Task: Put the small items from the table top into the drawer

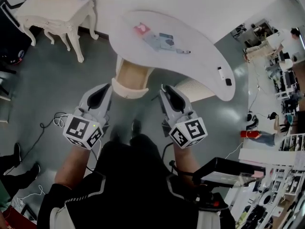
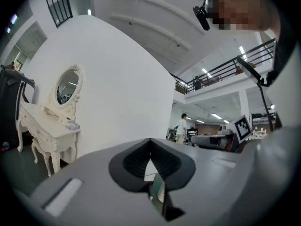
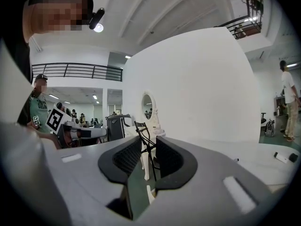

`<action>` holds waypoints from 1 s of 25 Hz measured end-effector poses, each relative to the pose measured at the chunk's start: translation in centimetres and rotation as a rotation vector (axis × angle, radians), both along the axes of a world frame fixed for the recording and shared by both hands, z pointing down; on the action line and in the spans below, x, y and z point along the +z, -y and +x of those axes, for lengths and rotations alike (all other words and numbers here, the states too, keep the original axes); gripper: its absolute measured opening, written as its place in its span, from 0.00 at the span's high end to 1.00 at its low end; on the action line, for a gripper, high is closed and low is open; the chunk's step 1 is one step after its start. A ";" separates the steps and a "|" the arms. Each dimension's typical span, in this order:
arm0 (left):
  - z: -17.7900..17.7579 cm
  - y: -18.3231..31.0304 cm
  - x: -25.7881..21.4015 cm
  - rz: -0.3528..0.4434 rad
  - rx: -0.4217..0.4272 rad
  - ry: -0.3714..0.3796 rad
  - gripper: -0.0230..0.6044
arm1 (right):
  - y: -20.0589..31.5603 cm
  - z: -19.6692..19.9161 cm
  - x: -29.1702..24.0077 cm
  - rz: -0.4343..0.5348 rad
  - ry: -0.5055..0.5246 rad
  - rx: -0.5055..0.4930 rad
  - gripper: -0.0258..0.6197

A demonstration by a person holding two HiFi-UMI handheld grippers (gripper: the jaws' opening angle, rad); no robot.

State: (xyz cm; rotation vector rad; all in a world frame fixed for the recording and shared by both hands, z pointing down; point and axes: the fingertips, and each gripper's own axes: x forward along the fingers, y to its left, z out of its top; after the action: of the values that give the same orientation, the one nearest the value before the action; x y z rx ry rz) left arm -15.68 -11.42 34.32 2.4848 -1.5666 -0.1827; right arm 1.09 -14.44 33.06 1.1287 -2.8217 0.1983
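left tool (image 1: 101, 93) closed, empty | right tool (image 1: 170, 93) slightly parted, empty | both held at 6 o'clock of surface (image 1: 205, 68), apparently staging approach | small items (image 1: 162, 41) untouched toward 12 o'clock

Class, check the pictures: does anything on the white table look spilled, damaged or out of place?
Nothing stands out: the small items lie flat on the white table, none visibly spilled or damaged.

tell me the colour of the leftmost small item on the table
The item is pinkish red; the head view shows it best.
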 end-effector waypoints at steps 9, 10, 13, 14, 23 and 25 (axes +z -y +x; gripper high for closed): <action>0.1 5.4 3.6 -0.090 -0.057 0.023 0.96 | 7.1 -2.2 4.9 -0.034 -0.041 -0.124 0.81; 0.1 6.1 4.2 -0.108 -0.068 0.025 0.96 | 8.0 -2.5 5.8 -0.046 -0.050 -0.141 0.81; 0.0 8.1 6.7 -0.178 -0.090 0.056 0.96 | 10.8 -3.5 9.2 -0.084 -0.073 -0.199 0.81; 0.0 8.7 7.9 -0.204 -0.094 0.069 0.96 | 11.6 -3.9 10.6 -0.098 -0.083 -0.221 0.81; 2.5 13.8 18.7 -0.451 -0.082 0.005 0.96 | 17.8 -4.7 24.5 -0.250 -0.228 -0.346 0.81; 2.9 14.2 20.2 -0.497 -0.074 0.000 0.96 | 18.0 -5.0 26.9 -0.278 -0.264 -0.383 0.81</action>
State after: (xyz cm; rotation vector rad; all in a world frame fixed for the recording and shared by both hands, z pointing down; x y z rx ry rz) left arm -12.80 -25.64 54.52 2.0439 -1.4834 0.1765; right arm -3.89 -32.48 59.97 0.5046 -2.6035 0.3645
